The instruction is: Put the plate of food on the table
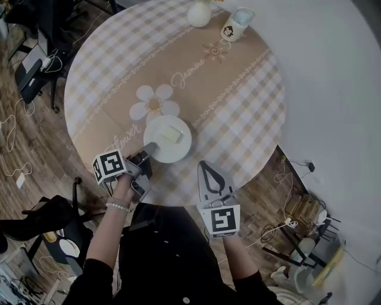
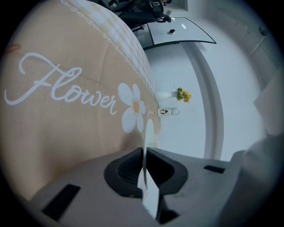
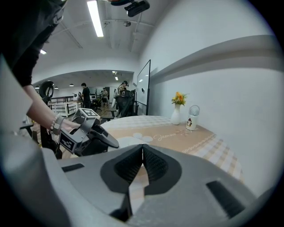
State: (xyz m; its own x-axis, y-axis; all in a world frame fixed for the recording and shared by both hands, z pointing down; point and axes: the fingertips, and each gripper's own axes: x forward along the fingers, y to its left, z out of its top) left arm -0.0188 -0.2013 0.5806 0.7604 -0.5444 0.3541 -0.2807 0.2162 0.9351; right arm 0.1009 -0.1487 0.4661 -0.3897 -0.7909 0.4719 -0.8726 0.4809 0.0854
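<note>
A white plate with a pale yellow piece of food is over the beige band of the round table, just below the printed daisy. My left gripper is shut on the plate's near-left rim. In the left gripper view that rim shows edge-on as a thin white sheet between the closed jaws of the left gripper. My right gripper is shut and empty, apart from the plate, over the table's near edge. The right gripper view shows the right gripper, the plate and the left gripper.
A white vase with yellow flowers and a small jar with a cartoon label stand at the table's far side. Chairs, cables and a wooden floor surround the table. A white wall runs along the right.
</note>
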